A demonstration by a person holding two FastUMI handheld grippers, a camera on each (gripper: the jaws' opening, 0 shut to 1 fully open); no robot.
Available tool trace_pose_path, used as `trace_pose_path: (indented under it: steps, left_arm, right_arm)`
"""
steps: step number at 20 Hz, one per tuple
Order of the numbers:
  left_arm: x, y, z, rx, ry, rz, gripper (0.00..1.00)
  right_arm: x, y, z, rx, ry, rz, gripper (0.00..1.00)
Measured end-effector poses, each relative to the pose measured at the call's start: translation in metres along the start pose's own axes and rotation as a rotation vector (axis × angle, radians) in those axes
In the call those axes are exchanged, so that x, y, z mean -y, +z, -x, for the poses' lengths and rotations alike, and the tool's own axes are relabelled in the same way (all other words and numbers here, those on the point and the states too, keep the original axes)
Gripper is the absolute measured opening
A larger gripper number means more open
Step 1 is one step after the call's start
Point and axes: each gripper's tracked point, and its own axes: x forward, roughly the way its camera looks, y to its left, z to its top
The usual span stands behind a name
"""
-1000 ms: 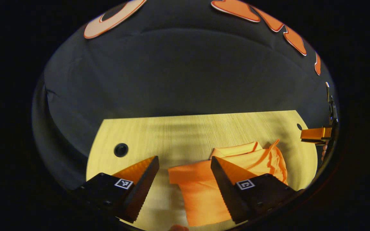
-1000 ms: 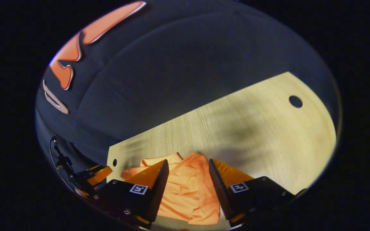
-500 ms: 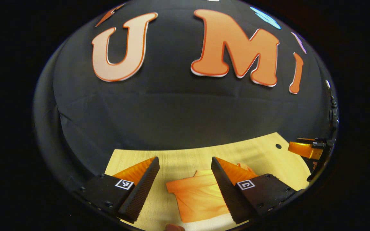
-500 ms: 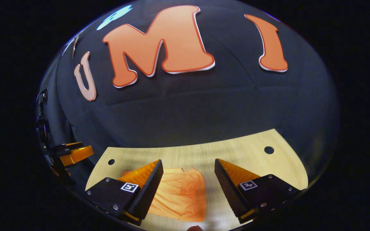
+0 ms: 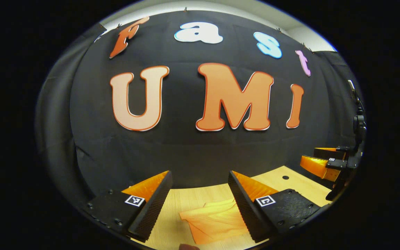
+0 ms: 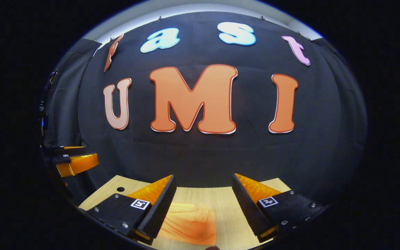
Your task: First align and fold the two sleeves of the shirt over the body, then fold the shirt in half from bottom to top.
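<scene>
Shirt folded and lying on the table, both grippers lifted off it with nothing held.

The orange shirt (image 5: 214,220) lies low and near on the wooden table (image 5: 290,184) as a compact flat bundle, no sleeve sticking out from what shows, so the sleeve folds and the bottom-to-top fold look done, though its near part is hidden. The left gripper (image 5: 200,205) hangs above it, fingers spread wide and empty; the right gripper (image 6: 203,206), raised above the shirt's right part, is likewise wide open and empty. Little seems left beyond pulling clear.
</scene>
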Motion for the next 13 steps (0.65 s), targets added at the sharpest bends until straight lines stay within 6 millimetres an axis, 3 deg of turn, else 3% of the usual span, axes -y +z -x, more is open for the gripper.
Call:
trace_pose_path:
  steps: [5,8,12,13]
  left_arm:
    - [0.015,0.019,0.048,0.133,-0.011,0.009,0.99]
    - [0.028,0.022,0.077,0.202,-0.015,-0.022,0.99]
    - [0.045,0.014,0.108,0.245,0.001,-0.035,0.99]
    - [0.05,0.011,0.115,0.255,0.008,-0.05,0.98]
  right_arm:
    - [-0.016,0.011,0.044,0.074,-0.007,0.014,0.98]
    - [-0.028,0.02,0.068,0.147,0.026,0.027,0.98]
    - [-0.041,0.015,0.084,0.157,0.074,0.035,0.98]
    - [-0.043,0.012,0.089,0.156,0.093,0.023,0.9]
